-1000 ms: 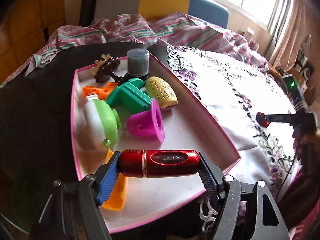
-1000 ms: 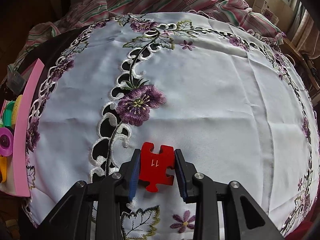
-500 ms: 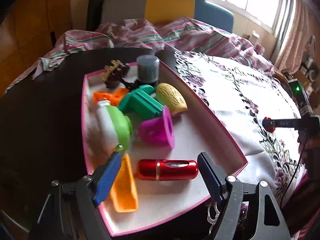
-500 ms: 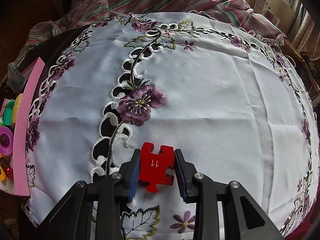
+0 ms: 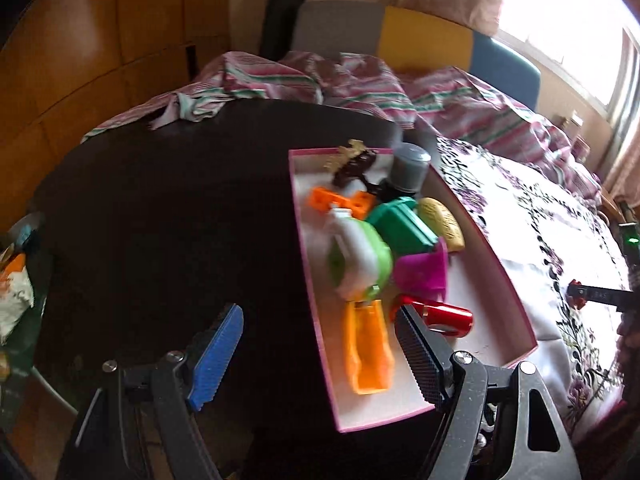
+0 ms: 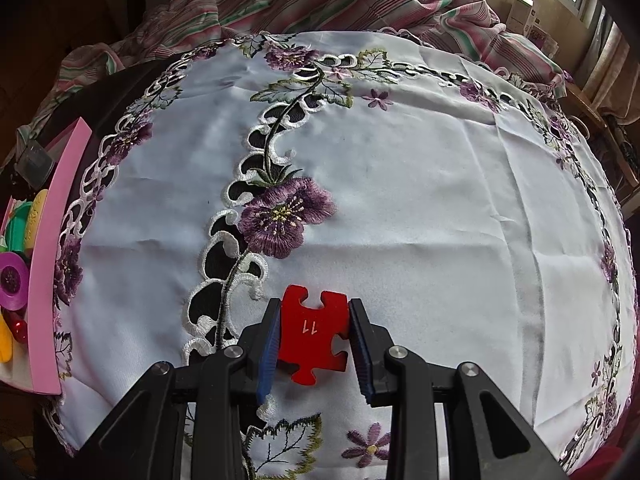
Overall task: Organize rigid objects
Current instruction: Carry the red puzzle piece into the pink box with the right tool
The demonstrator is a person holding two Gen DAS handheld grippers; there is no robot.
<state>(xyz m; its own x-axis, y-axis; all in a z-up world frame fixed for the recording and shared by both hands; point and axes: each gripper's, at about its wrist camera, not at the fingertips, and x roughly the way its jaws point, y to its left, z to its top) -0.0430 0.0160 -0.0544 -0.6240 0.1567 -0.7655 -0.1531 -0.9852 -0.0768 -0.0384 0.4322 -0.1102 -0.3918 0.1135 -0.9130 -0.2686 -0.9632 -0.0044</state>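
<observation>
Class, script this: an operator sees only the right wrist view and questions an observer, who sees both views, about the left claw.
Operator: My right claw grips the flat red jigsaw piece. Is the left claw holding anything?
Observer: No, it is open, with nothing inside it.
Operator: Where is the shiny red metal cylinder?
Observer: Lying in the pink-rimmed white tray, beside the orange plastic scoop.

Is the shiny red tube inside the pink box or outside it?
Inside. The red tube lies on its side on the pink box's floor, beside the orange scoop.
</observation>
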